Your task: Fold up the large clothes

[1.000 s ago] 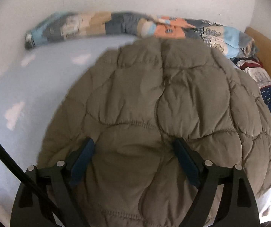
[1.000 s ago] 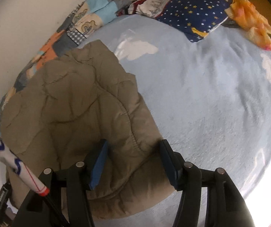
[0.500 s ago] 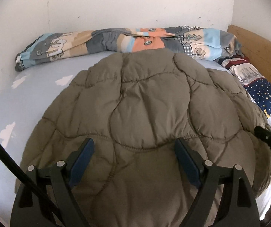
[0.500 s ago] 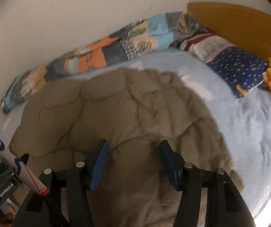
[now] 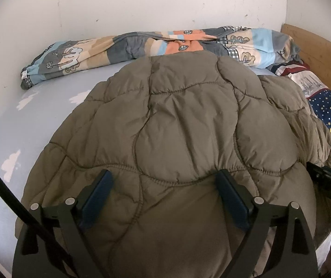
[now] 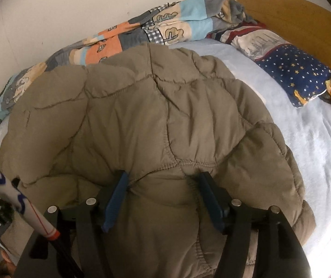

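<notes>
Two fisheye views, each looking forward along its own claw from close above a brown jacket [image 5: 177, 139] on a bed [image 5: 26, 120]. The left wrist view faces the wall [image 5: 142, 4], with the claw's two arms at the bottom of the frame. The right wrist view faces the same way, turned slightly toward the headboard [image 6: 292, 16] at upper right. Both share the jacket [image 6: 154, 120], a patchwork quilt [image 5: 130, 44] and a starry pillow [image 6: 292, 74].

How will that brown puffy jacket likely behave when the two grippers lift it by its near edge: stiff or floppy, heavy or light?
The jacket will probably flop: it already drapes softly over the bed. Its puffed quilted panels suggest it is bulky but fairly light. The smooth shell may slip between the fingers of the left gripper and right gripper.
</notes>
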`<act>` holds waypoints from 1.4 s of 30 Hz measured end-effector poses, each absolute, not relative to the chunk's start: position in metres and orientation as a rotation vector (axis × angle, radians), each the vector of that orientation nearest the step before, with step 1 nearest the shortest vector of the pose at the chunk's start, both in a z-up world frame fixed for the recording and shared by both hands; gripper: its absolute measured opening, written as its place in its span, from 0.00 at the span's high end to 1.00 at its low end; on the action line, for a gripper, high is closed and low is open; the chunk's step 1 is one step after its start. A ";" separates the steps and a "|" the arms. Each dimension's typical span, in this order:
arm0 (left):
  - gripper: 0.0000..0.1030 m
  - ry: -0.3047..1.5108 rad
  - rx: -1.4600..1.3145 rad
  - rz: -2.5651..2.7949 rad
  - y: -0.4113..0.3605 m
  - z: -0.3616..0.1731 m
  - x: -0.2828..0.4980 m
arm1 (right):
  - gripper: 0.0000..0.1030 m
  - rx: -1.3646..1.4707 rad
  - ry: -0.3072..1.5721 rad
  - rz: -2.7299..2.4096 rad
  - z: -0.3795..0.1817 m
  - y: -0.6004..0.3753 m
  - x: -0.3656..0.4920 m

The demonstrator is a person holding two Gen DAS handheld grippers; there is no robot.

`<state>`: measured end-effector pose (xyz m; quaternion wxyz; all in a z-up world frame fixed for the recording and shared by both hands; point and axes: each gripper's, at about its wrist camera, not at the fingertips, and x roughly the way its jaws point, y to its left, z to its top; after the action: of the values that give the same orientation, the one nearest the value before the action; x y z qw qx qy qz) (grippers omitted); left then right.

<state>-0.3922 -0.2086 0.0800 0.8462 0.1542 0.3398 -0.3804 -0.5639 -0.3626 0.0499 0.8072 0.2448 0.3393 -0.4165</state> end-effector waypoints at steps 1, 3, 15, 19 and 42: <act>0.11 0.716 0.321 -0.803 -0.208 0.081 -0.392 | 0.33 0.519 0.731 -0.891 0.049 -0.363 -0.563; 0.11 0.713 0.311 -0.805 -0.206 0.083 -0.392 | 0.32 0.523 0.725 -0.892 0.051 -0.362 -0.564; 0.12 0.675 0.292 -0.754 -0.187 0.095 -0.384 | 0.32 0.357 0.547 -0.788 0.094 -0.316 -0.552; 0.12 0.699 0.293 -0.721 -0.183 0.089 -0.373 | 0.32 0.369 0.590 -0.745 0.084 -0.313 -0.536; 0.11 0.716 0.241 -0.676 -0.143 0.101 -0.354 | 0.30 0.453 0.542 -0.835 0.107 -0.333 -0.589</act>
<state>-0.3543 -0.1429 0.1007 0.8741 0.1156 0.3431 -0.3238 -0.5887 -0.3329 0.1069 0.8542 0.2152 0.2577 -0.3970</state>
